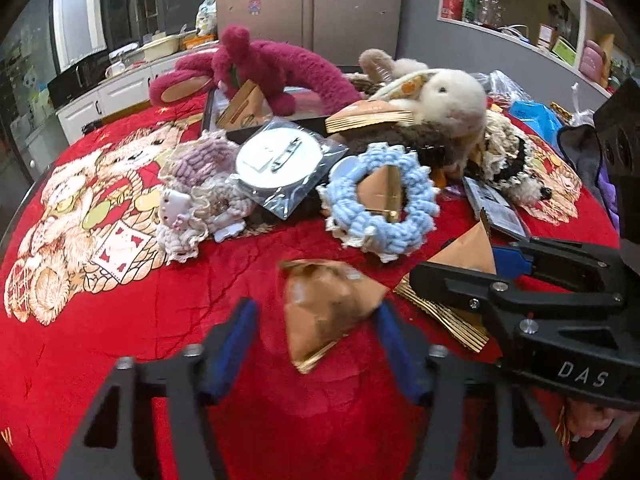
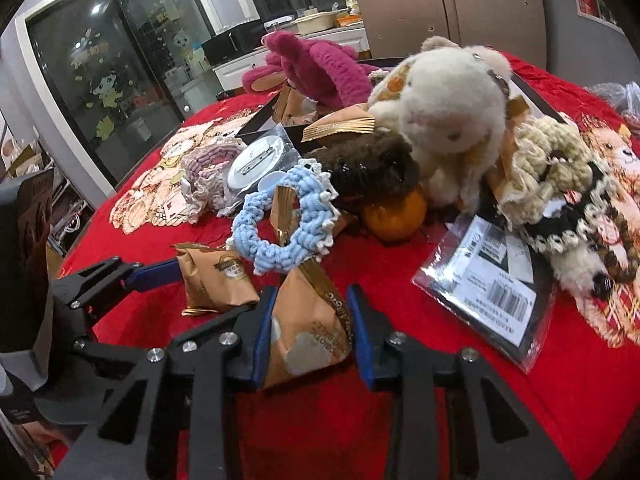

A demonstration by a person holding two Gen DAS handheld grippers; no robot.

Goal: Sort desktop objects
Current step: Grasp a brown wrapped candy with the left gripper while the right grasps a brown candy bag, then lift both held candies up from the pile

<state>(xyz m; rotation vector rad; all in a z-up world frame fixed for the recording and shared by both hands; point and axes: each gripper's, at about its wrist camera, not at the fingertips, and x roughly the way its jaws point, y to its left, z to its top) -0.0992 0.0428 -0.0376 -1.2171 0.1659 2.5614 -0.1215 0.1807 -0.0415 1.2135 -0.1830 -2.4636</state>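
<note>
Two brown-gold snack packets lie at the front of the red cloth. My left gripper (image 1: 316,316) is open around one packet (image 1: 328,312), its blue pads to either side and apart from it. My right gripper (image 2: 312,304) stands around the other packet (image 2: 308,328), pads close to its sides; it also shows in the left wrist view (image 1: 468,248) between the right gripper's fingers (image 1: 452,276). The left gripper's finger (image 2: 152,272) reaches beside the first packet (image 2: 216,280). Behind lie a blue crochet ring (image 1: 380,208), a white plush rabbit (image 2: 452,120) and a magenta plush (image 1: 272,68).
A bagged round pin badge (image 1: 280,160), a purple crochet ring (image 1: 200,156), a cream crochet ring (image 2: 548,164), an orange ball (image 2: 396,212), a bagged barcode card (image 2: 488,280) and more gold packets (image 1: 368,116) crowd the middle. A black tray (image 2: 532,100) lies under the toys.
</note>
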